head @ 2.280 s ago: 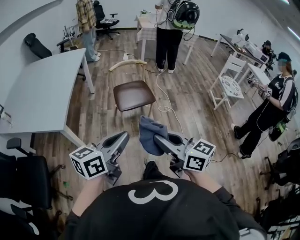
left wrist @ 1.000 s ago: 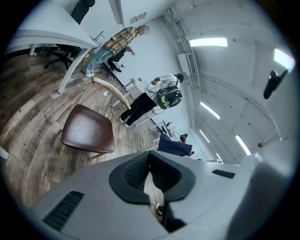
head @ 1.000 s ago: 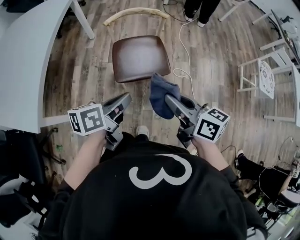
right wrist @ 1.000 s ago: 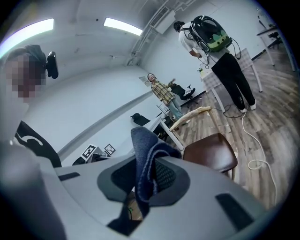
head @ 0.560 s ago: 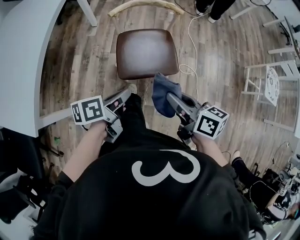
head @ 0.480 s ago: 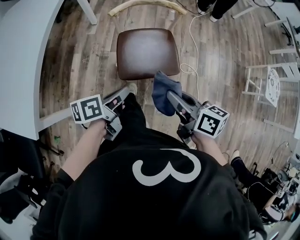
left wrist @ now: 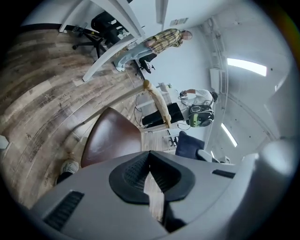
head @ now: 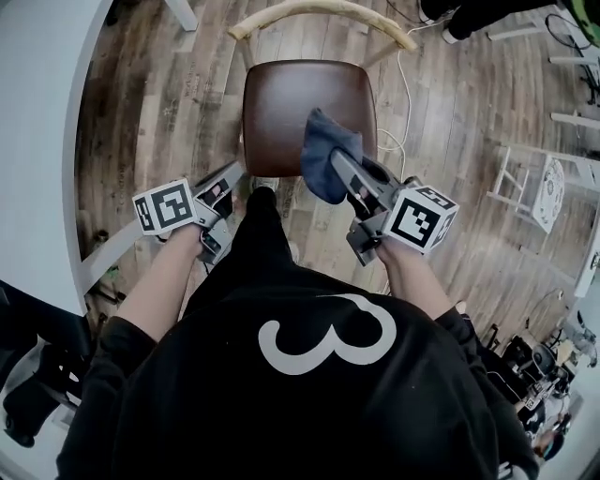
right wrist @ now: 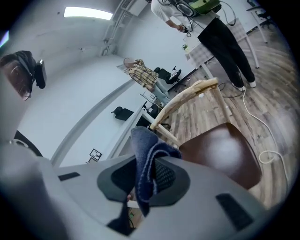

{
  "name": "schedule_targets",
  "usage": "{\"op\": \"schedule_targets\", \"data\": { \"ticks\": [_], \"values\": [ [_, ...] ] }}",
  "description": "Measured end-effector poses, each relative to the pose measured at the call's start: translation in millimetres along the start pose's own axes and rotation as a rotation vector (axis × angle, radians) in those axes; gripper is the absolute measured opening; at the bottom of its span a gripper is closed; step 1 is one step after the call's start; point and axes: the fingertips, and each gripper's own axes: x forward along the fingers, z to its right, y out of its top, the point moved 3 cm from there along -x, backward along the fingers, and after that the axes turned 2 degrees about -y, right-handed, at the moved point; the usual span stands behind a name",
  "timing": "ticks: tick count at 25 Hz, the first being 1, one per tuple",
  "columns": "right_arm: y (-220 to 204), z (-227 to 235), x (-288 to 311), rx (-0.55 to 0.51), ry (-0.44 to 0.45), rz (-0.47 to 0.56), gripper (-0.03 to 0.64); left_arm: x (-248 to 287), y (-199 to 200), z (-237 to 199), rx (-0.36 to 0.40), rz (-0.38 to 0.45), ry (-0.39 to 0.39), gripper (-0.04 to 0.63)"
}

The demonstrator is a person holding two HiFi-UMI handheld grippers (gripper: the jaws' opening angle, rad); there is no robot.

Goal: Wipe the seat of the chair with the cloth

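The person in the black shirt is standing at the front edge of the brown padded chair seat (head: pixel 286 98), with both bare forearms reaching forward. The right gripper (head: pixel 337 167) is pointing forward and slightly inward. Its 2 jaws are clamping a crumpled dark blue cloth (head: pixel 322 159), which is bunching out past the tips. In the head view the cloth is overlapping the seat's front right part; I cannot tell whether it is touching the surface. The left gripper (head: pixel 232 174) is hanging just beside the seat's front left corner, over the wooden plank floor (head: pixel 169 84). Its jaws are pressing together with nothing between them. The curved pale wooden backrest (head: pixel 319 11) is arching along the seat's far side.
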Motion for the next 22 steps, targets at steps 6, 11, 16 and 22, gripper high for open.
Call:
{"op": "schedule_targets", "data": {
  "ticks": [6, 11, 16, 22],
  "values": [
    [25, 4, 77, -0.058, 0.029, -0.063, 0.054, 17, 27, -42, -0.045, -0.013, -0.004, 0.012],
    [29, 27, 142, -0.031, 0.03, -0.107, 0.054, 37, 41, -77, -0.065, -0.058, 0.0, 0.012],
    [10, 39, 188, -0.092, 0.021, -0.177, 0.054, 49, 45, -106, -0.108, -0.078, 0.036, 0.012],
    [-17, 58, 243, -0.137, 0.038, -0.21, 0.054, 65, 54, -138, -0.163, -0.066, 0.068, 0.012]
  ]
}}
